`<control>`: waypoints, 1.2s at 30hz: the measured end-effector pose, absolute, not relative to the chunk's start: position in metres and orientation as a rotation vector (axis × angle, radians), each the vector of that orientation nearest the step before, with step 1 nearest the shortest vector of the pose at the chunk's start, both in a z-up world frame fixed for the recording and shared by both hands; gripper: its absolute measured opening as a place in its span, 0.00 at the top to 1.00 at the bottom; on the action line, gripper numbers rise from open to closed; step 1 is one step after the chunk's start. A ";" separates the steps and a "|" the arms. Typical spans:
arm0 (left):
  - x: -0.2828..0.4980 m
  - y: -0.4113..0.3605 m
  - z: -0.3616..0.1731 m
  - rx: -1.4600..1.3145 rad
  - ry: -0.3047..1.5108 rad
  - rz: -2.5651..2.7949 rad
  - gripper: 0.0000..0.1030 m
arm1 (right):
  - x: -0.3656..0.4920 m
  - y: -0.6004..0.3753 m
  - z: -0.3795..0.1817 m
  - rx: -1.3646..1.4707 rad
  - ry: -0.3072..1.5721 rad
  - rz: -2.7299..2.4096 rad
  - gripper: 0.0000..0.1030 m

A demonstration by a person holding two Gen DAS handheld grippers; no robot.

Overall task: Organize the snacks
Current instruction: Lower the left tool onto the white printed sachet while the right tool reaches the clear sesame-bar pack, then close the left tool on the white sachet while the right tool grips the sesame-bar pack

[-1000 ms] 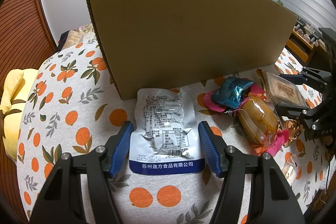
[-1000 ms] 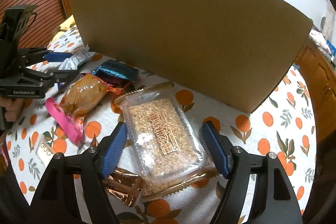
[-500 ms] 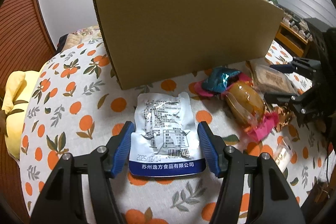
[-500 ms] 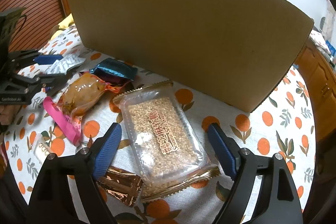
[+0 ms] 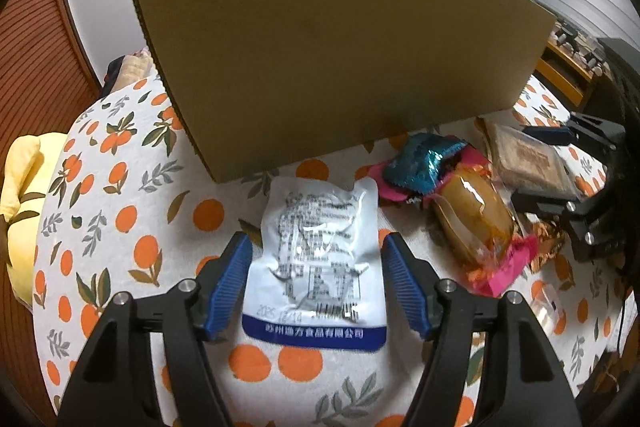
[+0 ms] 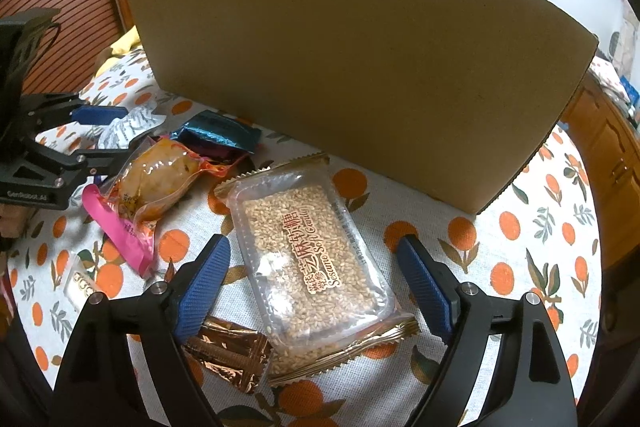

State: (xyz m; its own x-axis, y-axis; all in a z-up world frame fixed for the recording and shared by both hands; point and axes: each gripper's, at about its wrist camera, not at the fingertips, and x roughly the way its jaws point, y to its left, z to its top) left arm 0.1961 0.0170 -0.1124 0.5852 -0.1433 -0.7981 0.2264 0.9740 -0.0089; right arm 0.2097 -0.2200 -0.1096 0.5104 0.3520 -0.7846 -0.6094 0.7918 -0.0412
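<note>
My left gripper (image 5: pixel 316 259) is open, its blue pads either side of a white and blue snack pouch (image 5: pixel 320 259) lying flat on the orange-print tablecloth. My right gripper (image 6: pixel 314 267) is open wide around a clear sesame candy pack (image 6: pixel 312 255). A tall cardboard box (image 5: pixel 340 55) stands just behind the snacks; it also shows in the right wrist view (image 6: pixel 360 75). Between the two lie an orange-brown pouch (image 5: pixel 472 223), a teal foil packet (image 5: pixel 424 167) and pink wrappers (image 6: pixel 120 227). The left gripper shows in the right wrist view (image 6: pixel 92 131).
A gold foil packet (image 6: pixel 228 351) lies under my right gripper's left finger. A small clear-wrapped sweet (image 6: pixel 80 283) lies near the table's left edge. A yellow cushion (image 5: pixel 20 179) sits left of the table. Wooden furniture (image 6: pixel 612 155) stands to the right.
Both grippers have drawn back and up a little from the box. The right gripper has opened wider around the sesame pack. The left gripper stays open around the white pouch.
</note>
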 end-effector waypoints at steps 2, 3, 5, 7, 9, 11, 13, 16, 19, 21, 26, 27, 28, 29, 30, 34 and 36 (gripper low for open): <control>0.199 0.017 -0.113 0.098 0.920 -0.214 0.33 | 0.210 -0.221 -0.110 -0.332 0.856 0.592 0.15; 0.200 0.017 -0.113 0.096 0.920 -0.214 0.34 | 0.210 -0.221 -0.110 -0.332 0.856 0.592 0.15; 0.200 0.018 -0.113 0.089 0.914 -0.214 0.41 | 0.210 -0.221 -0.110 -0.332 0.856 0.592 0.15; 0.199 0.019 -0.113 0.093 0.914 -0.218 0.41 | 0.210 -0.221 -0.110 -0.332 0.856 0.592 0.15; 0.195 0.020 -0.113 0.096 0.907 -0.229 0.42 | 0.209 -0.221 -0.110 -0.333 0.855 0.591 0.15; 0.190 0.023 -0.111 0.086 0.891 -0.228 0.42 | 0.209 -0.220 -0.110 -0.334 0.854 0.590 0.15; 0.183 0.025 -0.108 0.071 0.878 -0.235 0.42 | 0.210 -0.221 -0.110 -0.330 0.856 0.587 0.15; 0.174 0.029 -0.101 0.060 0.857 -0.246 0.42 | 0.210 -0.222 -0.110 -0.325 0.859 0.581 0.16; 0.167 0.030 -0.097 0.057 0.845 -0.255 0.42 | 0.209 -0.224 -0.108 -0.317 0.857 0.585 0.25; 0.164 0.029 -0.093 0.061 0.836 -0.257 0.42 | 0.208 -0.227 -0.107 -0.311 0.857 0.584 0.35; 0.156 0.028 -0.084 0.045 0.806 -0.273 0.42 | 0.203 -0.230 -0.103 -0.340 0.857 0.585 0.52; 0.156 0.028 -0.081 0.043 0.800 -0.279 0.42 | 0.202 -0.231 -0.102 -0.342 0.857 0.581 0.53; 0.155 0.026 -0.079 0.043 0.795 -0.284 0.42 | 0.201 -0.232 -0.102 -0.342 0.857 0.579 0.53; 0.154 0.024 -0.077 0.046 0.790 -0.288 0.42 | 0.199 -0.233 -0.101 -0.342 0.854 0.579 0.53; 0.152 0.021 -0.074 0.050 0.784 -0.291 0.42 | 0.198 -0.234 -0.101 -0.343 0.850 0.579 0.53; 0.148 0.014 -0.063 0.057 0.756 -0.303 0.42 | 0.190 -0.238 -0.097 -0.336 0.835 0.581 0.53; 0.146 0.013 -0.057 0.058 0.745 -0.306 0.42 | 0.187 -0.240 -0.094 -0.332 0.827 0.584 0.53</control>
